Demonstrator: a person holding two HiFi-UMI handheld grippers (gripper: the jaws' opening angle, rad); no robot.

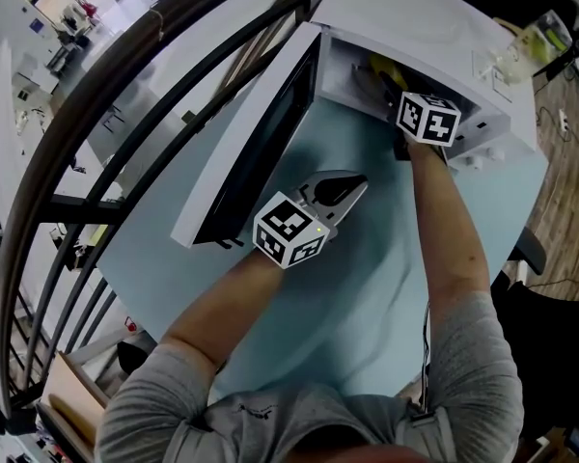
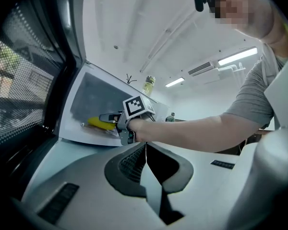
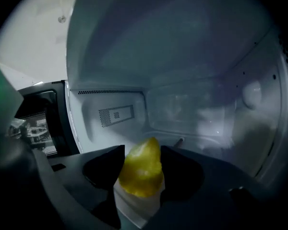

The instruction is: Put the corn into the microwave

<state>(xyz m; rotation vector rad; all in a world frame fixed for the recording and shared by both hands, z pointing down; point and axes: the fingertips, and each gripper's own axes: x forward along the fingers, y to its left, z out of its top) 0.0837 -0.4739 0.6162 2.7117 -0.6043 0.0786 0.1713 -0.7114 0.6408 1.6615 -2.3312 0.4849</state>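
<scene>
The white microwave (image 1: pixel 420 17) stands on the light blue table (image 1: pixel 367 287) with its door (image 1: pixel 256 148) swung open to the left. My right gripper (image 1: pixel 388 83) reaches into the cavity, shut on the yellow corn (image 1: pixel 382 69). In the right gripper view the corn (image 3: pixel 141 169) sits between the jaws and points at the back wall (image 3: pixel 192 104), above the cavity floor. The left gripper view shows the corn (image 2: pixel 100 124) inside the opening. My left gripper (image 1: pixel 352 187) lies low over the table beside the door, shut and holding nothing.
A dark curved railing (image 1: pixel 125 75) runs past the table's left side. The open door (image 2: pixel 29 80) stands close on the left of my left gripper. A bottle (image 2: pixel 149 84) rests on top of the microwave. Bare table top lies between my two forearms.
</scene>
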